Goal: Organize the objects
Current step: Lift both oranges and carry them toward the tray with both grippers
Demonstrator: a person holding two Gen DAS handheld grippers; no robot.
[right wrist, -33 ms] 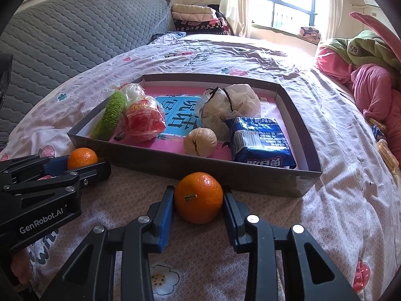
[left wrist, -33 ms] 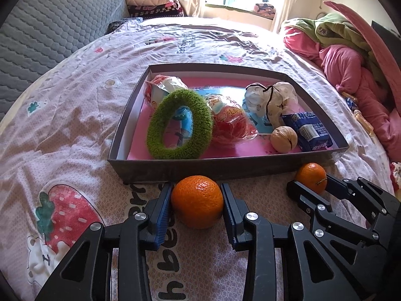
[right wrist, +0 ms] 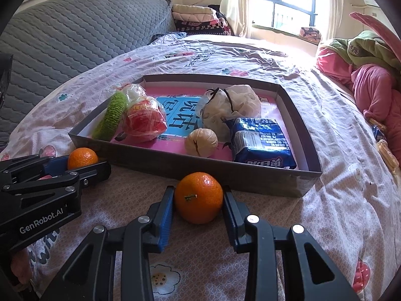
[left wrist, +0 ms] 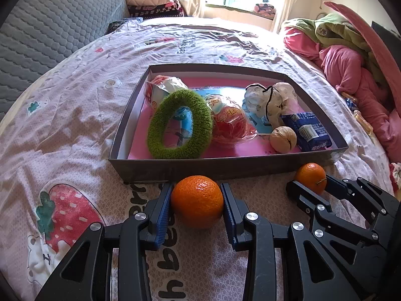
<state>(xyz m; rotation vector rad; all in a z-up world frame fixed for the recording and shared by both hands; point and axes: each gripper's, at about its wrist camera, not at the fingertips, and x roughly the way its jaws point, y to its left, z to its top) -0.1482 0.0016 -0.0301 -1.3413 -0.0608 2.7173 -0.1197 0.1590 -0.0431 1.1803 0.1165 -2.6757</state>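
I judge the job mostly done: the tray [left wrist: 160, 169] on the bed already holds the green ring [left wrist: 179, 124], walnut [left wrist: 283, 139] and packets. Left outside, at its 6 o'clock edge: two oranges. My left hand-held gripper [left wrist: 197, 207] is clamped on one orange [left wrist: 197, 204], my right hand-held gripper [right wrist: 198, 199] on the other orange [right wrist: 198, 197].

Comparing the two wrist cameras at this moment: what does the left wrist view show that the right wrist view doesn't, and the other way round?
Left wrist view only: the green fuzzy ring face-on with its hole visible, and a strawberry print on the bedsheet.

Right wrist view only: the large characters on the blue card in the tray, the blue packet nearly whole, and the GenRobot.AI lettering on the left claw.

Both: the grey tray, the walnut, and each claw closed on its own orange, the left orange and the right orange, still resting on the bed.
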